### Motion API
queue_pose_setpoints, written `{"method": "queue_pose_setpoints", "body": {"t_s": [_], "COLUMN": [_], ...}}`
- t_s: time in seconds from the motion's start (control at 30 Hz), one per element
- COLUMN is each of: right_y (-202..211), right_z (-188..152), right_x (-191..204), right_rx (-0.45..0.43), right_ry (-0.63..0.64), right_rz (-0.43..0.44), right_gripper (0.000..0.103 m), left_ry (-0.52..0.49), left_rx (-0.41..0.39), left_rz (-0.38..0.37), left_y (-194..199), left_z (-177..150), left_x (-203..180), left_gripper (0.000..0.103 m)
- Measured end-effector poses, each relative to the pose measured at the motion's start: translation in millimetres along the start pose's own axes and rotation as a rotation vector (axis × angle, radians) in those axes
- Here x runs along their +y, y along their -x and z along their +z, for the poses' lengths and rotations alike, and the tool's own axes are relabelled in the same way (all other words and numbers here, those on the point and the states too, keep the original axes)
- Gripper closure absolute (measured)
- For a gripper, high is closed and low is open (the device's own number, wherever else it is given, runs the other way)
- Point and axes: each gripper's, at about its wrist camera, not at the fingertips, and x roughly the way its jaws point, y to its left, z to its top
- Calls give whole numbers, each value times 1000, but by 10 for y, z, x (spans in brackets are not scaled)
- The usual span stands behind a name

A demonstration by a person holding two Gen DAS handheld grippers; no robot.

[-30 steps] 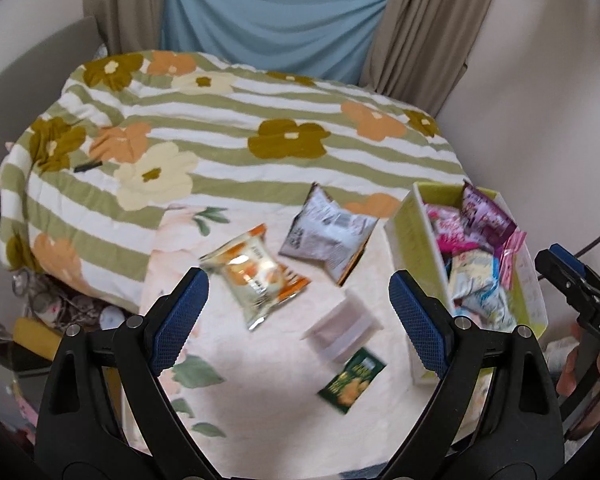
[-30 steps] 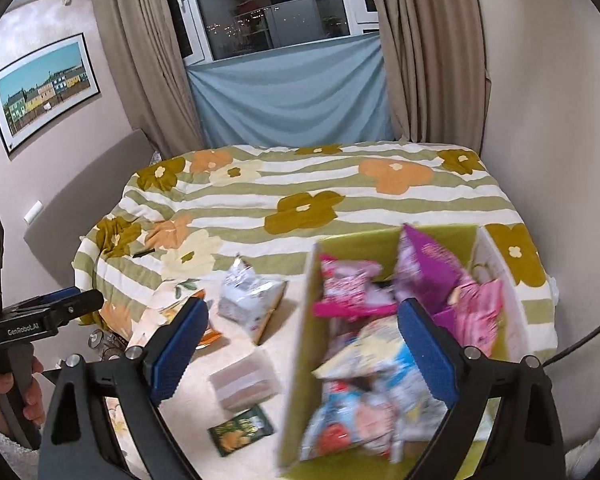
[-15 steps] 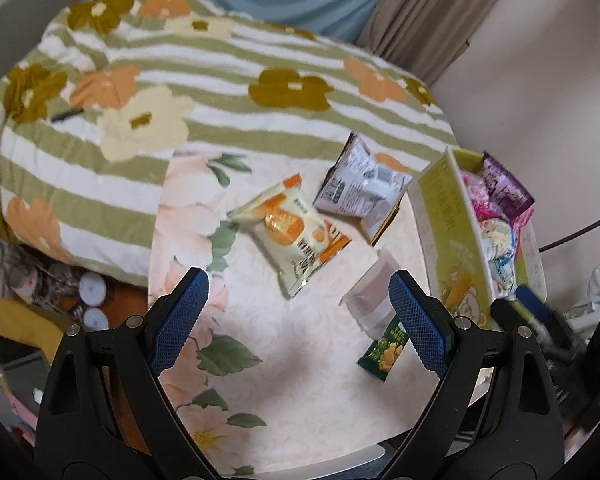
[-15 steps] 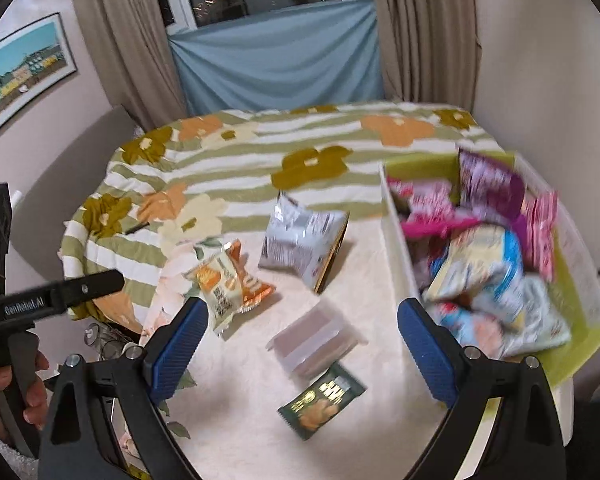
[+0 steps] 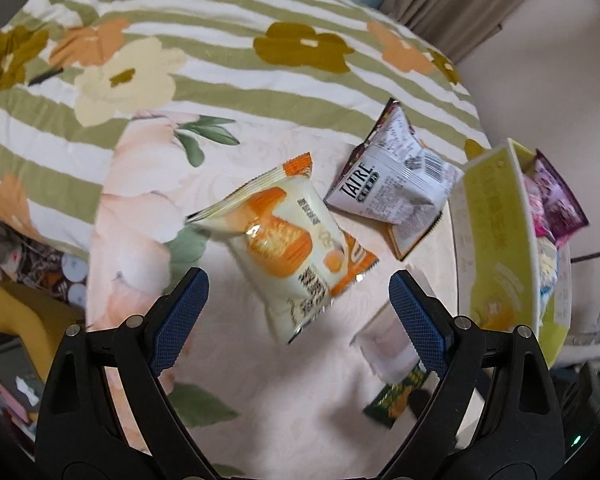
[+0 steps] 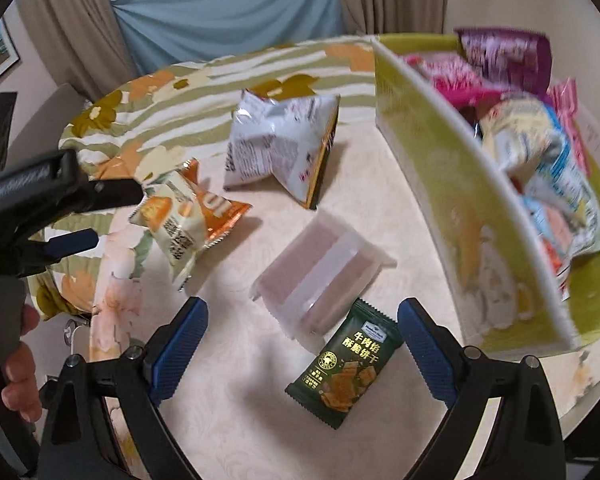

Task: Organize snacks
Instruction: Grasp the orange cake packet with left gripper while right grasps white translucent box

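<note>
My left gripper (image 5: 300,320) is open and empty just above a cream-and-orange snack bag (image 5: 284,240) lying on the table. A silver bag (image 5: 396,184) lies beyond it. My right gripper (image 6: 300,344) is open and empty over a small dark green biscuit packet (image 6: 346,368) and a clear plastic pack (image 6: 320,272). The orange bag (image 6: 184,220) and the silver bag (image 6: 284,144) show at the left and centre of the right wrist view. A yellow-green box (image 6: 440,184) full of snack bags stands at the right; it also shows in the left wrist view (image 5: 496,240).
The table has a cream floral cloth (image 5: 148,216). A bed with a green striped floral quilt (image 5: 180,60) lies behind it. The left hand-held gripper (image 6: 40,196) shows at the left of the right wrist view. A wall and curtains stand behind the box.
Both grippers have moved down and closer to the table. The left one now hangs over the orange bag, the right one over the green packet and clear pack. Both stay open.
</note>
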Motion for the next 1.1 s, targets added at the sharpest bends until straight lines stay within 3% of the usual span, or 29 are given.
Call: {"method": "queue_pose_setpoints", "body": {"t_s": [0.4, 0.8, 0.87, 0.93, 1.1], "right_y": [-350, -644, -661, -683, -717], "right_z": [65, 222, 258, 283, 264], "right_x": [-157, -99, -72, -38, 82], "right_rx": [63, 119, 111, 109, 102], "right_ry": [-46, -25, -11, 8, 70], "right_rz": [19, 60, 67, 70, 60], "right_gripper": [8, 8, 8, 8, 8], "left_ry": [33, -58, -71, -80, -115], "left_rx": [69, 121, 128, 144, 142], "left_rz": [56, 151, 148, 145, 159], "left_y": [-554, -856, -862, -869, -808], "left_z": [374, 369, 324, 282, 198], "left_x": [-55, -33, 18, 80, 168], "left_gripper": [12, 12, 16, 31, 33]}}
